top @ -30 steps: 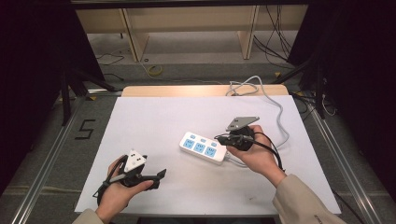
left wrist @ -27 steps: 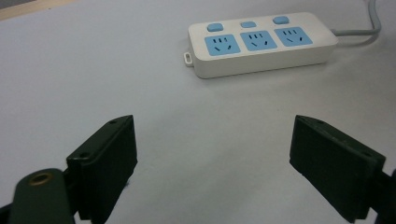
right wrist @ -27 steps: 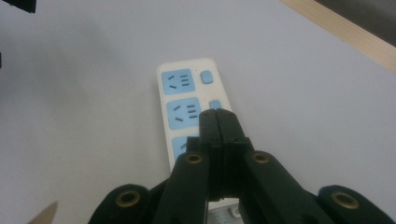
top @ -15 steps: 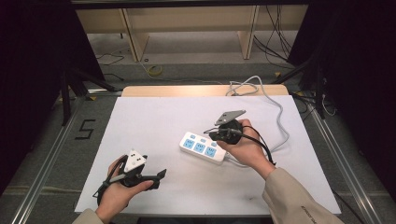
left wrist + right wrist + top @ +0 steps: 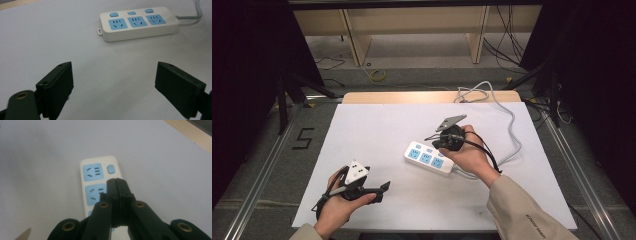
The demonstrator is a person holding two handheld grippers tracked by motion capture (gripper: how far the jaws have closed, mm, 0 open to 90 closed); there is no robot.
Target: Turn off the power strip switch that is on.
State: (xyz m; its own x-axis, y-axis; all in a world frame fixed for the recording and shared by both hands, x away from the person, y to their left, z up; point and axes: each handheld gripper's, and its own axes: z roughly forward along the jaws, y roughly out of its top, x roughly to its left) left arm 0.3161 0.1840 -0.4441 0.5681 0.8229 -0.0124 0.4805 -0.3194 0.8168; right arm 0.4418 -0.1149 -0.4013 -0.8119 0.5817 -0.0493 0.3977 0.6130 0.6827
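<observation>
We see a white power strip lying flat near the middle of the white table. It has three blue sockets and three blue buttons. Its grey cord runs off to the far edge. Our right gripper hangs just over the strip with its jaws pressed tight together and nothing between them. In the right gripper view its tips sit over the middle socket. Our left gripper rests near the front edge, well apart from the strip, with its jaws wide open and empty.
</observation>
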